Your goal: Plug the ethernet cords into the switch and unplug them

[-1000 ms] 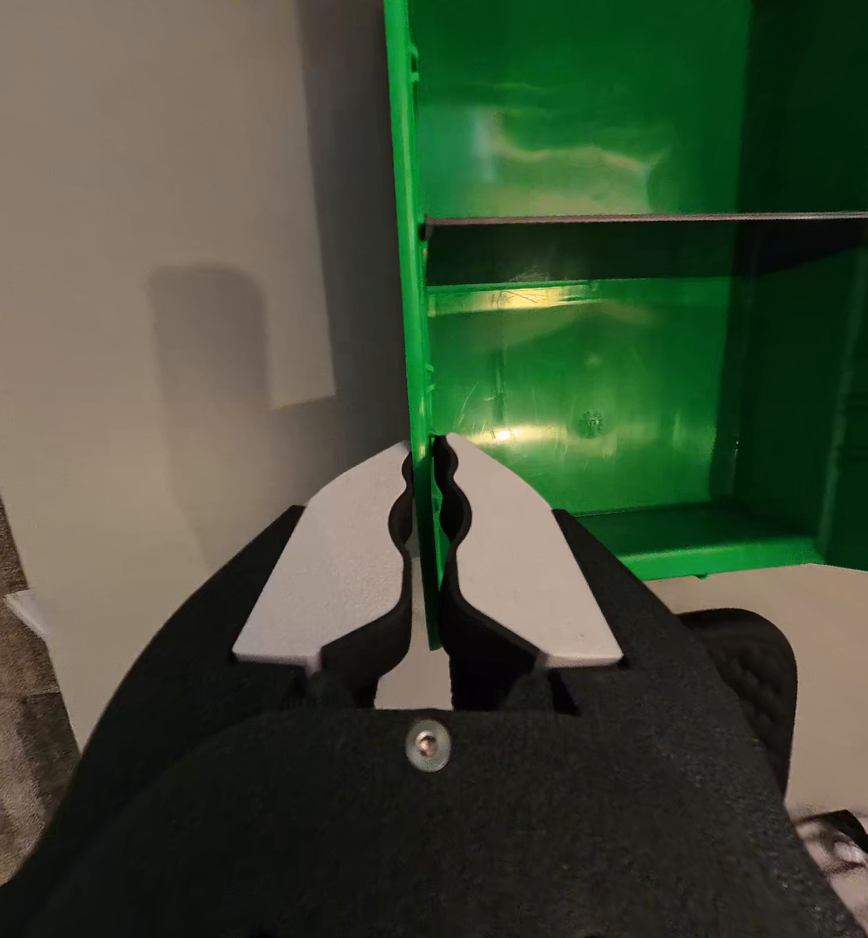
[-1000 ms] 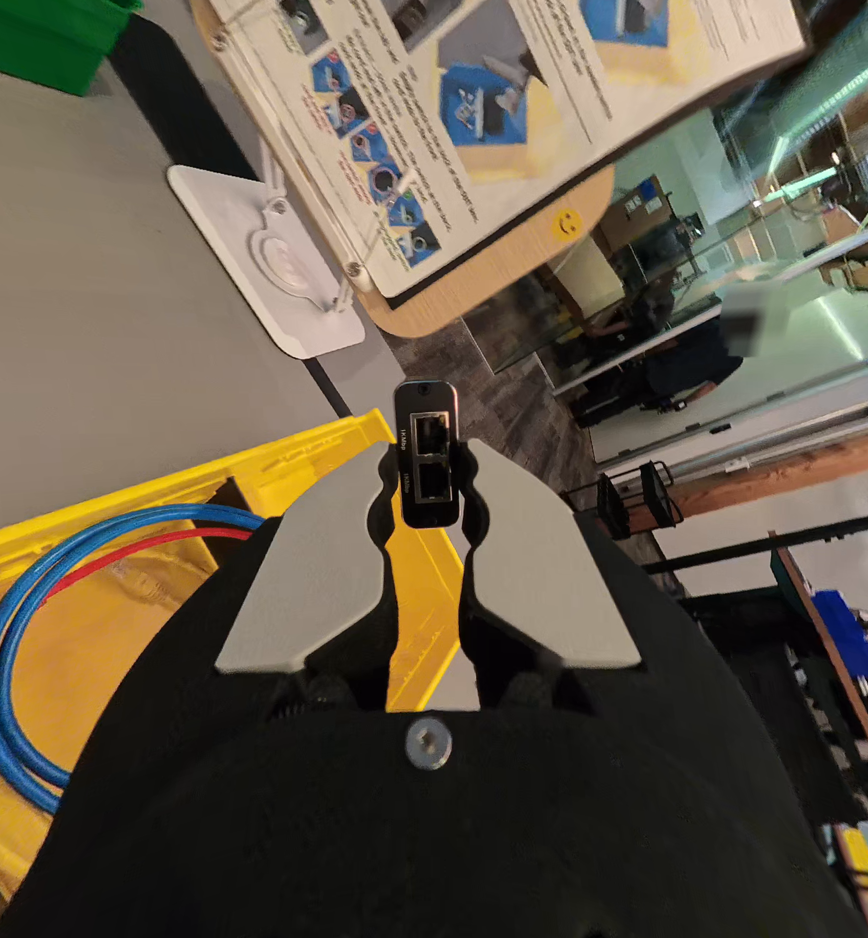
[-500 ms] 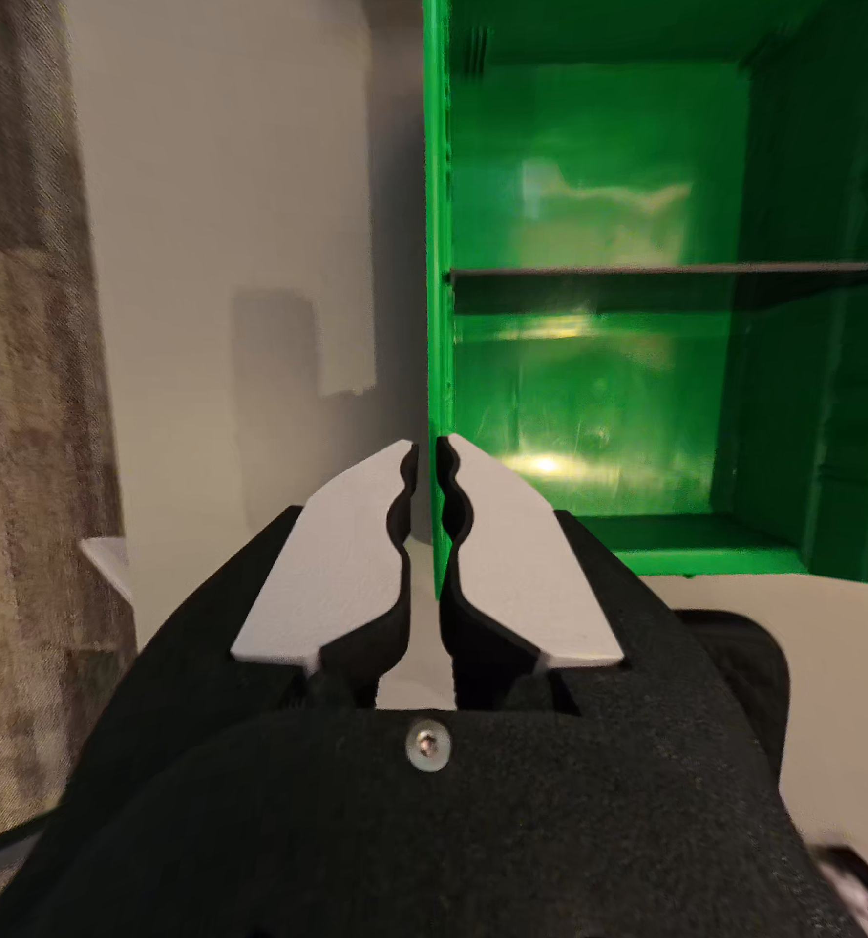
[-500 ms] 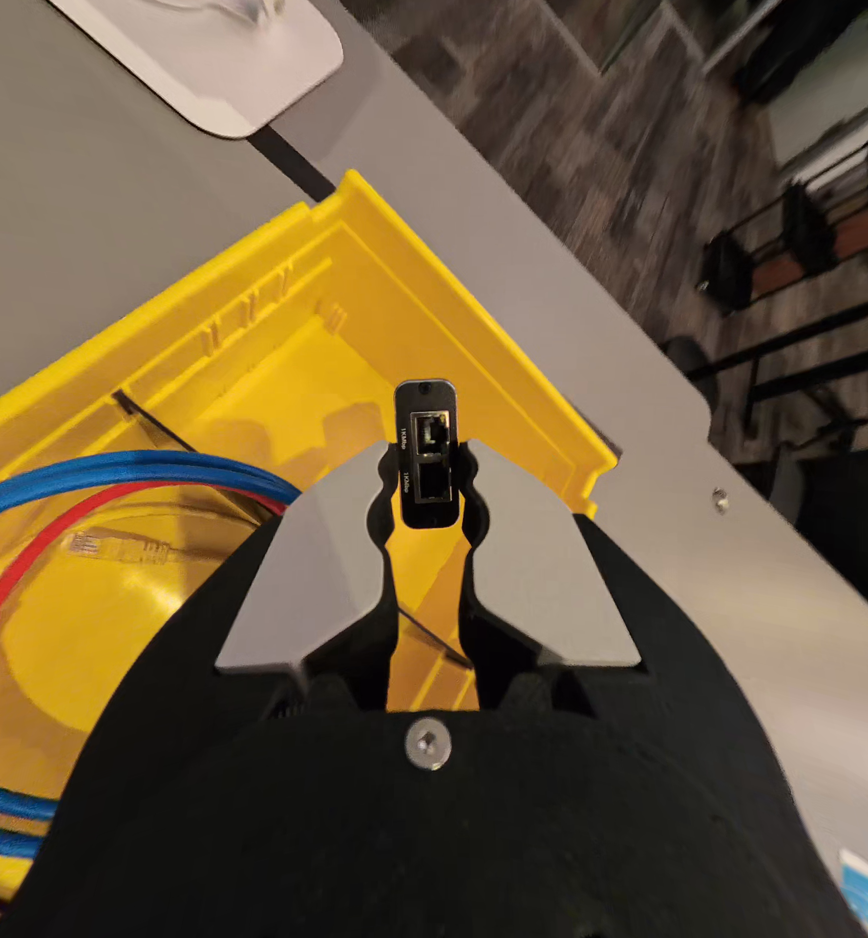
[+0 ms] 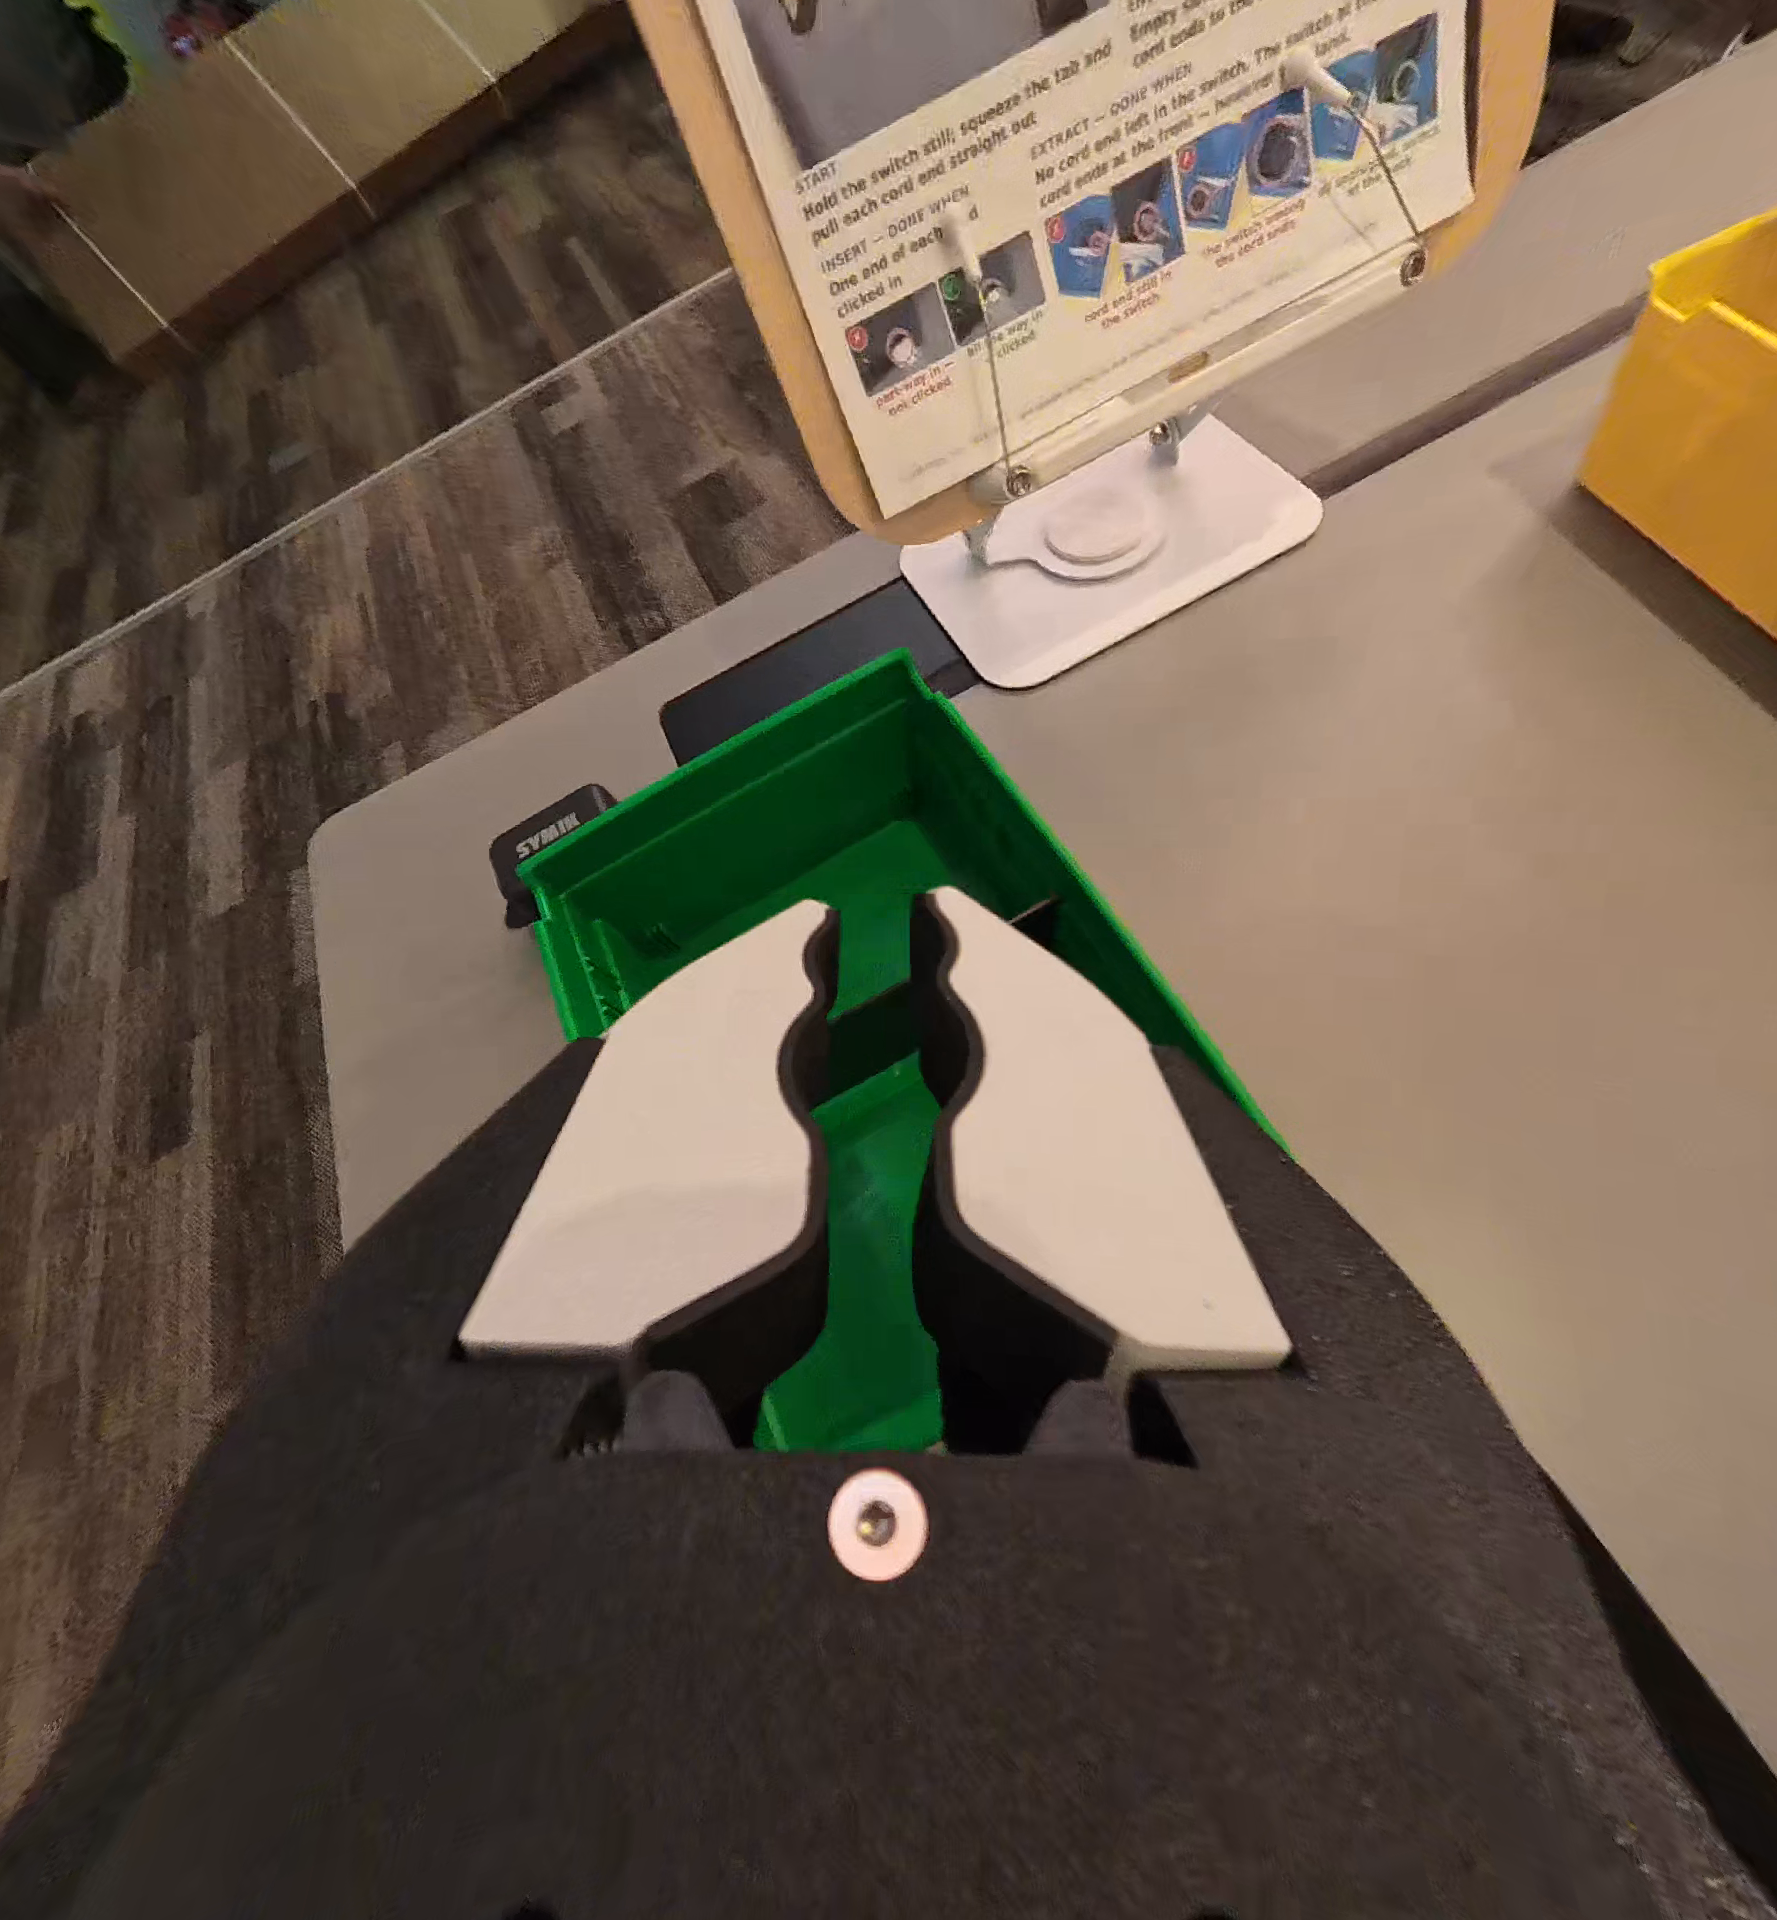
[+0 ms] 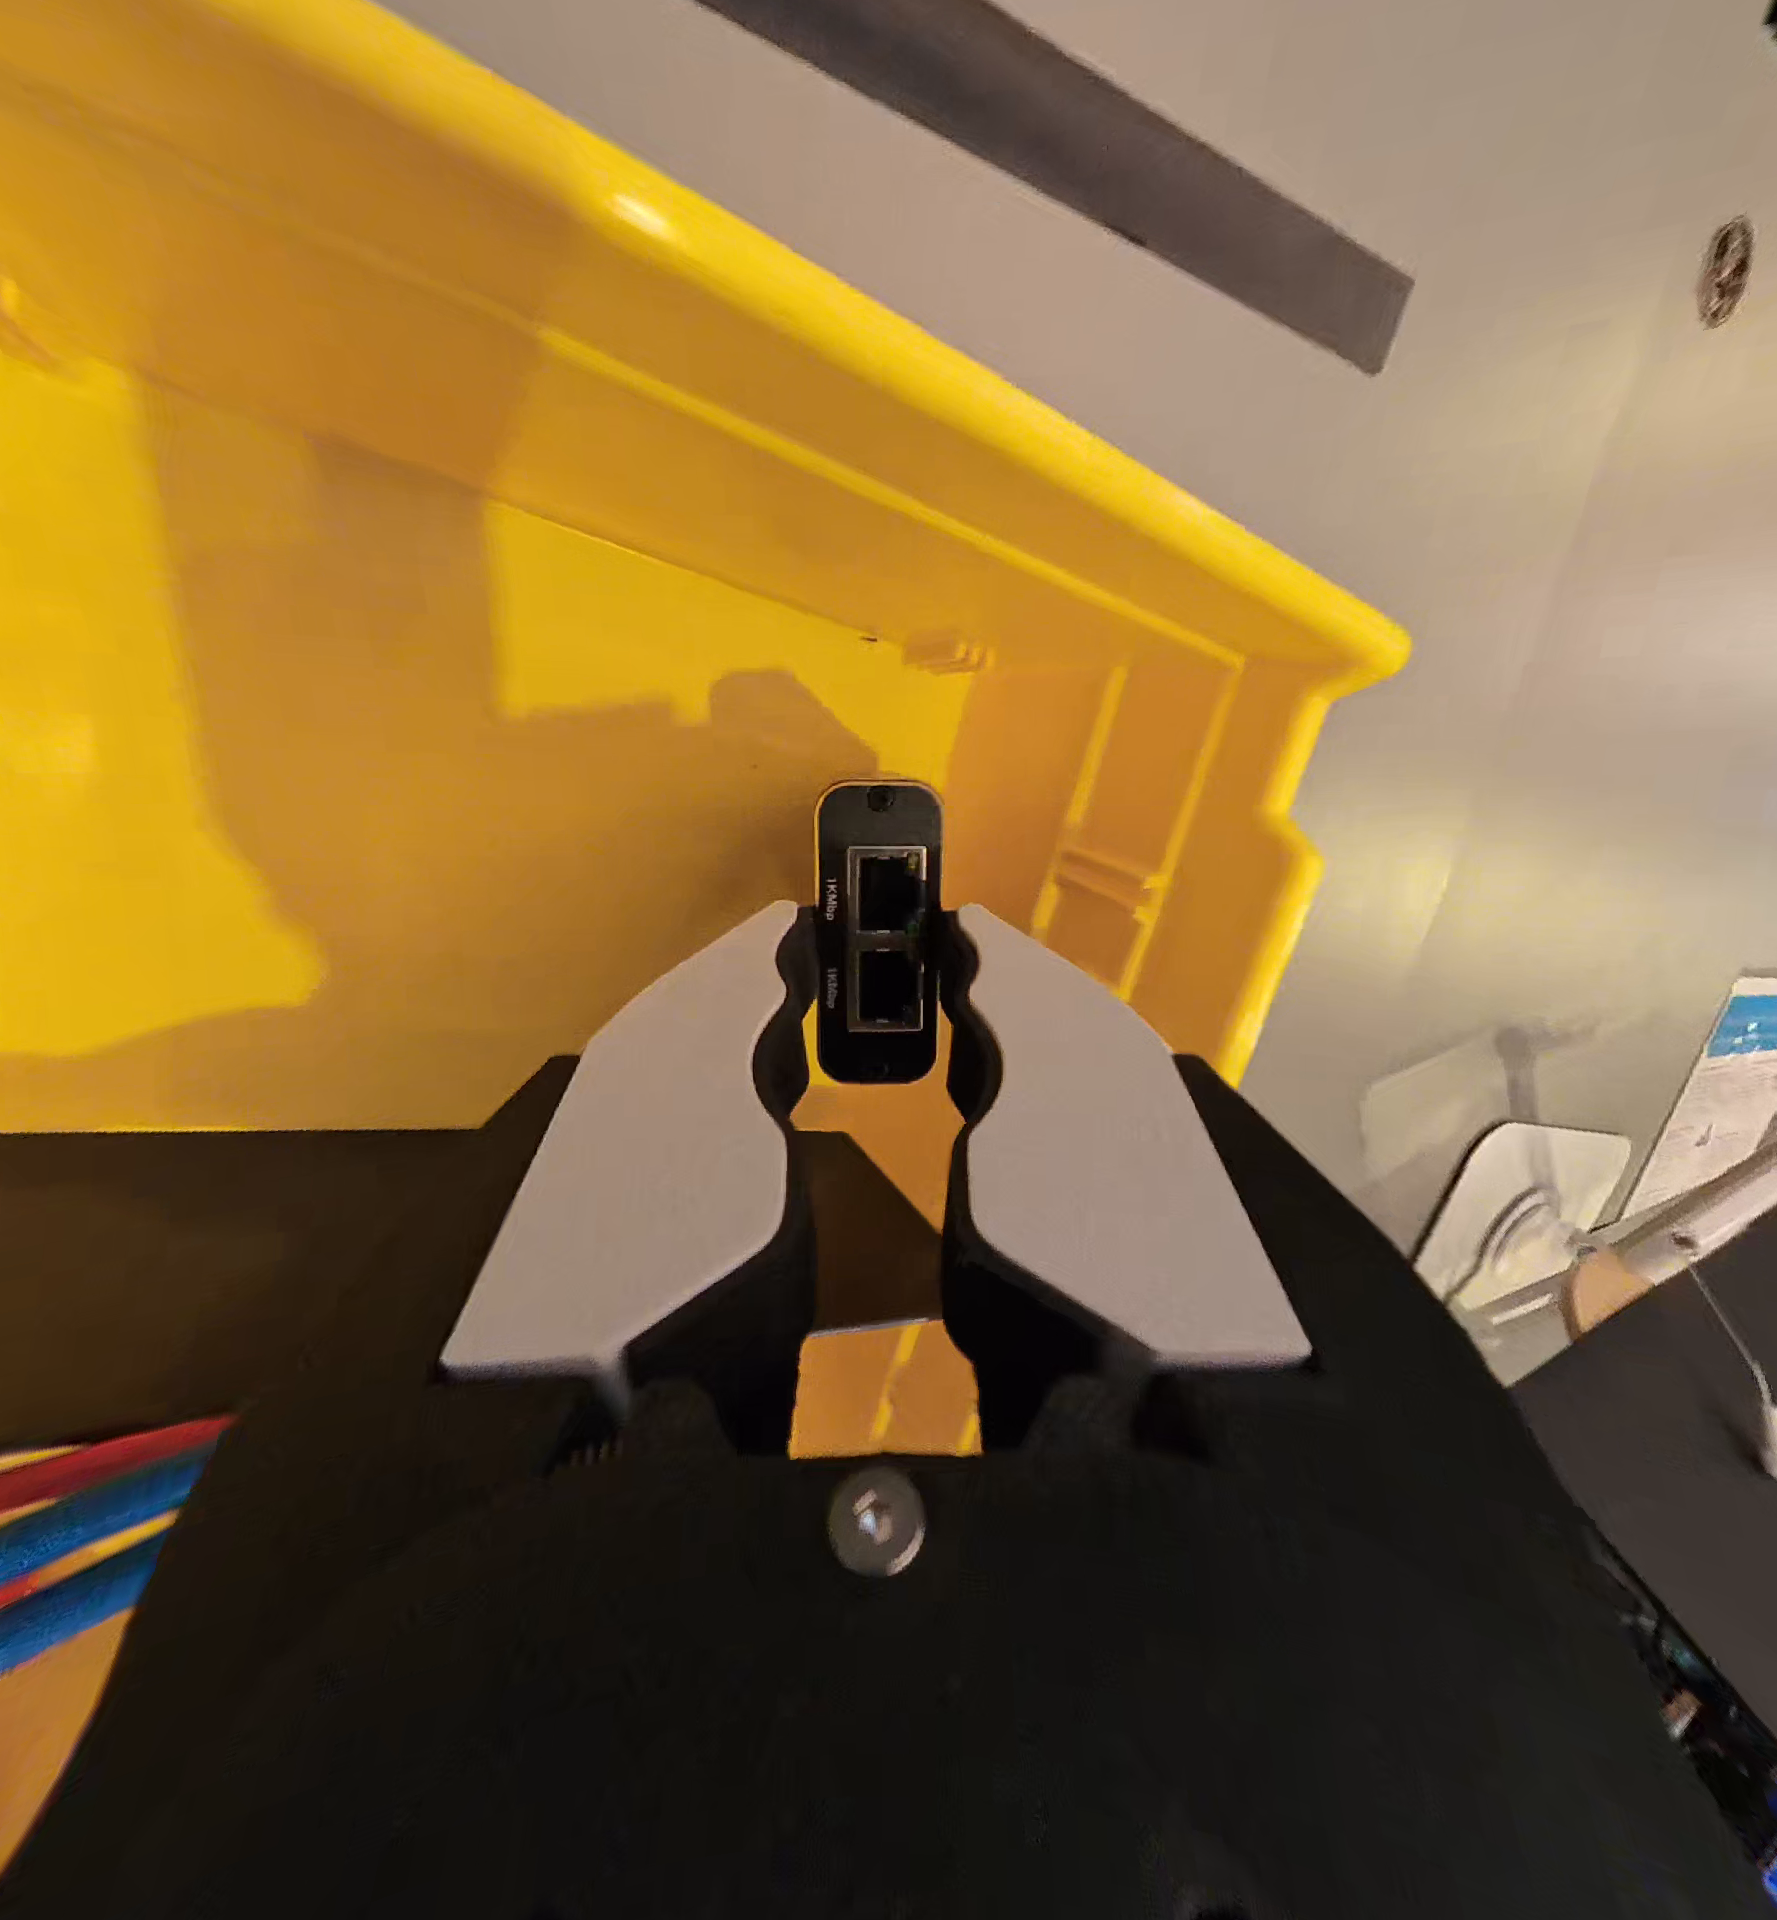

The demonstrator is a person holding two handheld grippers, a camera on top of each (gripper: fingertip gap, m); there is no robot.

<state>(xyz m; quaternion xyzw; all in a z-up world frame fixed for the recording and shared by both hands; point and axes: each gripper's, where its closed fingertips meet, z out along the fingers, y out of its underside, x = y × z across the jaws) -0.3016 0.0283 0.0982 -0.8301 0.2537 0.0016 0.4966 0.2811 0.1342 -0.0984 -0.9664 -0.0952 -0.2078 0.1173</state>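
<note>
My right gripper [image 6: 879, 912] is shut on a small black switch [image 6: 879, 940] with two empty ports stacked one above the other, facing the camera. It holds the switch low over the yellow bin [image 6: 655, 364], close to the bin's inner wall. Blue cords [image 6: 22, 1590] and a red cord [image 6: 63, 1465] lie in the bin at the lower left, partly hidden by the gripper body. My left gripper [image 5: 879, 920] is open and empty above the green bin [image 5: 759, 831], whose inside shows between the fingers.
An instruction board [image 5: 1071, 208] on a white stand [image 5: 1123, 561] stands at the back of the grey table [image 5: 1383, 883]. The yellow bin's corner [image 5: 1736, 447] shows at the right. A small black box [image 5: 551, 842] sits behind the green bin. Carpeted floor lies beyond the table's left edge. The left gripper's tips are roughly 60 centimeters from the right gripper's.
My left gripper let go of the green bin's wall, opened wider and rose above the bin. My right gripper swung down into the yellow bin with the switch still in it.
</note>
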